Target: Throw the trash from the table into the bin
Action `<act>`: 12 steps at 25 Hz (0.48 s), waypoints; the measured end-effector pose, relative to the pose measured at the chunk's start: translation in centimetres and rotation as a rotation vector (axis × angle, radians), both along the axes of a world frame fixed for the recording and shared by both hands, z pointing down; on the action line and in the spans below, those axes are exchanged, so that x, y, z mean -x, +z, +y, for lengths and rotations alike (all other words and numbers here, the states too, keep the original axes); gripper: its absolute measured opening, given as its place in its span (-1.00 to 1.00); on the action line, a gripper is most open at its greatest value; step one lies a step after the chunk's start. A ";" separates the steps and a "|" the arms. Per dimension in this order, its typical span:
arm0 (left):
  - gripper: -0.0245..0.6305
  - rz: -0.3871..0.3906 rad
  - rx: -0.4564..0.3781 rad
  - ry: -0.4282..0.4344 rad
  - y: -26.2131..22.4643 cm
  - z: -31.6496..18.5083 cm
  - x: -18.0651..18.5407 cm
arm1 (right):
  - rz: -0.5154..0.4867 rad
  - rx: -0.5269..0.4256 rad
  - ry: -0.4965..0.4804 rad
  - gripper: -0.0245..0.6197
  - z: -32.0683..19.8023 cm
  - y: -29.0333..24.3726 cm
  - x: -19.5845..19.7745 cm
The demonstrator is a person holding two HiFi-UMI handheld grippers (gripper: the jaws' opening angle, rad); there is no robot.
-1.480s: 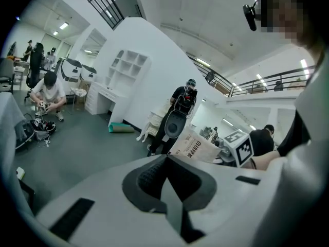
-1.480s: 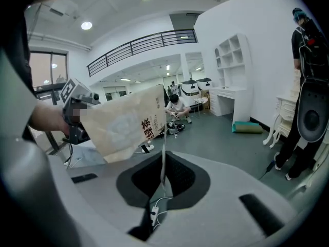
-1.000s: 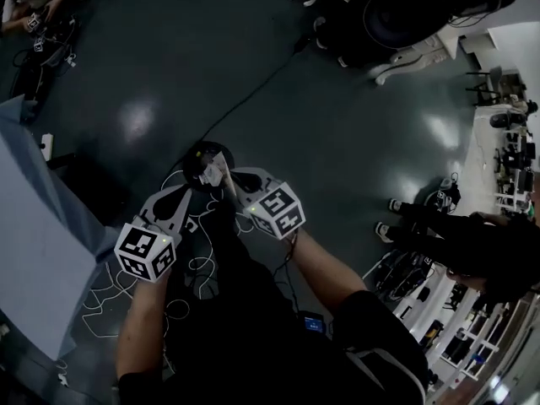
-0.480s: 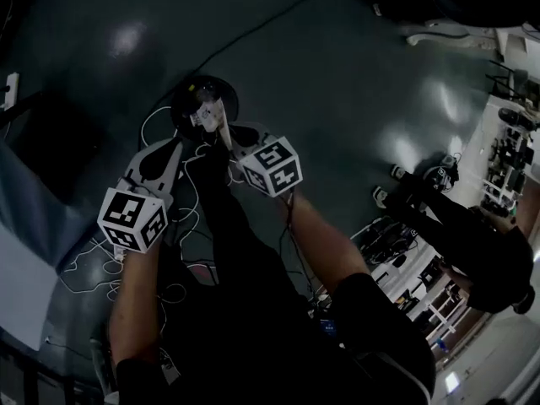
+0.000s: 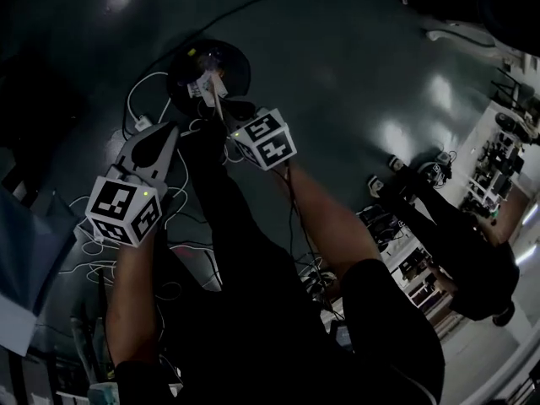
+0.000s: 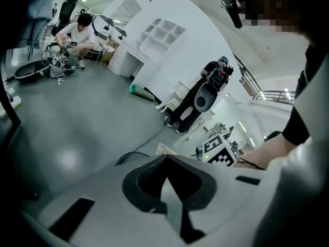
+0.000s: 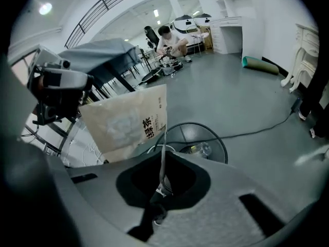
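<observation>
The paper packet (image 7: 126, 122), likely light and floppy, is being pinched by its edge in the right gripper (image 7: 163, 154) above the bin (image 7: 225, 148). The left gripper (image 6: 165, 157) is being carried closed and empty.

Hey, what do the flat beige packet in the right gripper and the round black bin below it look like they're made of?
Flat beige packet, pinched in the right gripper: likely matte paper or paper-faced film; it stands stiff and flat, with dark print and no shine. Round black bin: probably plastic, given its thin, smooth rim, though painted metal is possible.
</observation>
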State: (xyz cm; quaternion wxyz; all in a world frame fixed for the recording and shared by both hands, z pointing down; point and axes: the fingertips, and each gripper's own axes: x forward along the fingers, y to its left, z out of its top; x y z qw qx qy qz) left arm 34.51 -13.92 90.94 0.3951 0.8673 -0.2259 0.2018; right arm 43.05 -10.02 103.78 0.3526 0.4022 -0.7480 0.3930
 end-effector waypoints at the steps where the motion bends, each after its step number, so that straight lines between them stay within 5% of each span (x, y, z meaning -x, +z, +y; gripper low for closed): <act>1: -0.88 -0.001 0.006 -0.005 0.7 0.0 0.3 | 0.017 0.008 -0.002 -0.91 0.0 1.2 -0.1; 12: -0.88 -0.002 0.052 -0.065 7.5 -2.0 2.3 | 0.065 0.070 -0.019 -0.90 0.0 10.0 0.6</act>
